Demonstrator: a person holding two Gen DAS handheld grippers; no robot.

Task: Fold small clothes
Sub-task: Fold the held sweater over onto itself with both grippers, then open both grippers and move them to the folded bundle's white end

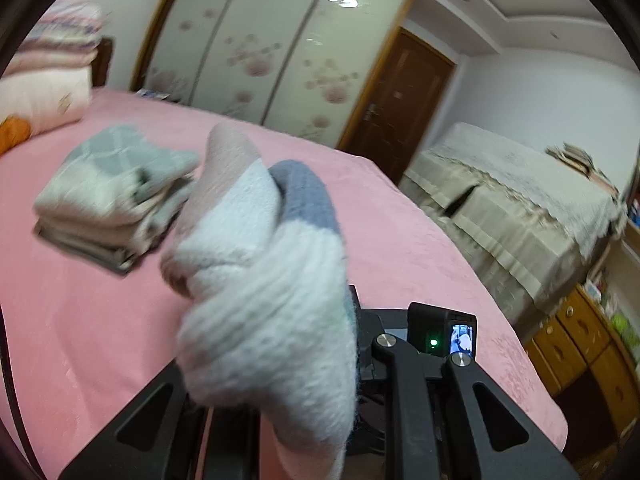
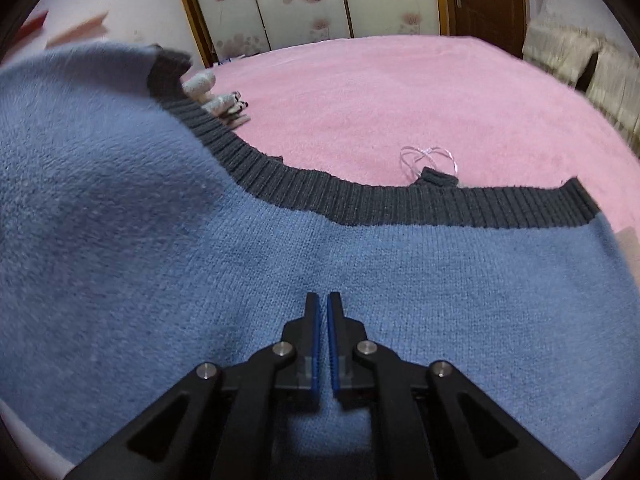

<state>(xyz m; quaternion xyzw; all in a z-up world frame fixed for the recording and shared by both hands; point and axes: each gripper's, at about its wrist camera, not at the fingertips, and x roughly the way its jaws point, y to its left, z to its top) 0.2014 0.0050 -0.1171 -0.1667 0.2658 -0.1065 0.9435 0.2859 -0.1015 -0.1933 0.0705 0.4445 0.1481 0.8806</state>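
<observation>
A bunched knit garment (image 1: 260,280) in white, pink and blue fills the middle of the left wrist view, held up above the pink bed (image 1: 100,340). My left gripper (image 1: 300,320) is shut on it, and the cloth hides the fingertips. In the right wrist view a blue knit sweater (image 2: 360,272) with a dark grey ribbed hem (image 2: 400,204) lies spread on the bed, its left part raised. My right gripper (image 2: 323,300) is shut, tips down at the blue knit. I see no fold between its blue pads (image 2: 316,344).
A stack of folded clothes (image 1: 108,196) sits on the bed to the left. Pillows and quilts (image 1: 48,92) lie beyond it. Small folded items (image 2: 216,96) and a clear plastic loop (image 2: 428,158) lie past the sweater. A covered bench (image 1: 520,184) and wooden drawers (image 1: 576,344) stand right of the bed.
</observation>
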